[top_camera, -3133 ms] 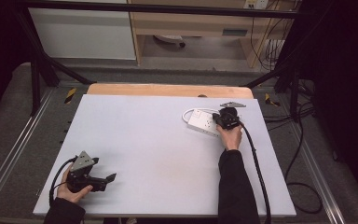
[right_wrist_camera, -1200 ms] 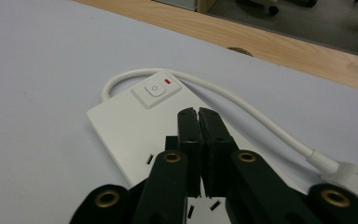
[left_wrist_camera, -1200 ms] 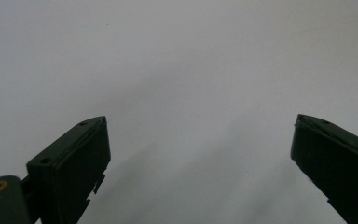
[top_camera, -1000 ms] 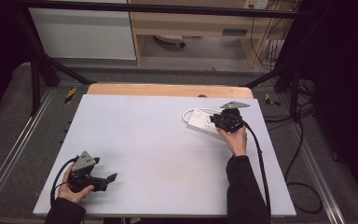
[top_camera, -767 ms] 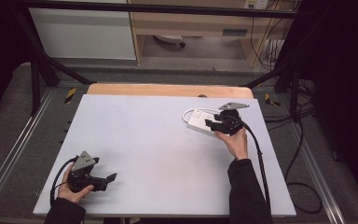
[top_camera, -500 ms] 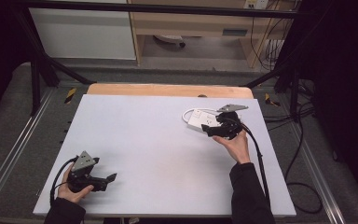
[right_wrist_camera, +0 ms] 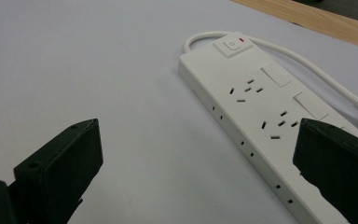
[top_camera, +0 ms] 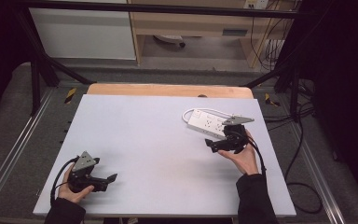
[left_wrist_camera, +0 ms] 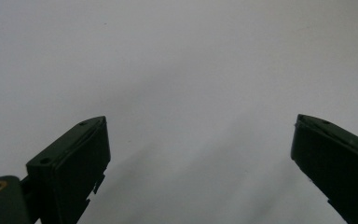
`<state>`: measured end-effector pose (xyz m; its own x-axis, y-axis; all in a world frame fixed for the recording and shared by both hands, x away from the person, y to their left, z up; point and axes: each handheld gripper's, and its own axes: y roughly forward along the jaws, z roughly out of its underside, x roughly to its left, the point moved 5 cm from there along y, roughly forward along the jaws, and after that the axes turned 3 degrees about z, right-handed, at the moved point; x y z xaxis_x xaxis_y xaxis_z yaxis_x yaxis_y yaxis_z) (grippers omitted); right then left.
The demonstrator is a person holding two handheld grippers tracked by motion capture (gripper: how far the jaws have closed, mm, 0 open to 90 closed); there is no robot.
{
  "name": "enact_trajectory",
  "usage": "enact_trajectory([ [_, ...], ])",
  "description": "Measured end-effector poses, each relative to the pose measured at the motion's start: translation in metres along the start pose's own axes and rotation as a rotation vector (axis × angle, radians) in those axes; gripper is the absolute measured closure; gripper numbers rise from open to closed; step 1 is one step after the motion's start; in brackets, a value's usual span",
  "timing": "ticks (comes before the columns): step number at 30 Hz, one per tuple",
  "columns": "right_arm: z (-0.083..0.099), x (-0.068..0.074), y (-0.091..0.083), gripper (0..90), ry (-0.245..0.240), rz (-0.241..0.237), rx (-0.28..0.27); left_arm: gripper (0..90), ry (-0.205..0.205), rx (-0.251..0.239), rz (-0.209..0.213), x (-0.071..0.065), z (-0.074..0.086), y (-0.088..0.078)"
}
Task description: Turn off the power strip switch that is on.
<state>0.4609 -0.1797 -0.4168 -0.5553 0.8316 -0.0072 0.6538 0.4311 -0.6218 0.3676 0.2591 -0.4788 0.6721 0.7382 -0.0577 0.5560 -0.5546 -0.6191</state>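
Power strip [top_camera: 208,123]: white, flat on counter [top_camera: 158,140], far right. Right tool [top_camera: 213,143]: jaws spread, empty, just beside strip. Left tool [top_camera: 109,179]: jaws spread, empty, near-left corner.

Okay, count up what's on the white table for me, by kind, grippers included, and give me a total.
Power strips: 1, the white power strip at the far right, with its cord.
Handheld grippers: 2, the left gripper near the front left corner, and the right gripper beside the strip, both with tongs open.
Total: 3
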Motion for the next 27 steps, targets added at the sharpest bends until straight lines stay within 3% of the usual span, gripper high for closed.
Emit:
enact_trajectory([
  [15, 0.039, 0.014, -0.022, 0.8, -0.032, -0.050, -0.009, 4.0, 0.005, 0.005, 0.001, -0.001, 0.000, 0.000],
  [27, 0.077, 0.012, -0.031, 0.7, -0.021, -0.072, 0.009, 4.0, 0.011, 0.016, 0.005, -0.002, 0.001, 0.002],
])
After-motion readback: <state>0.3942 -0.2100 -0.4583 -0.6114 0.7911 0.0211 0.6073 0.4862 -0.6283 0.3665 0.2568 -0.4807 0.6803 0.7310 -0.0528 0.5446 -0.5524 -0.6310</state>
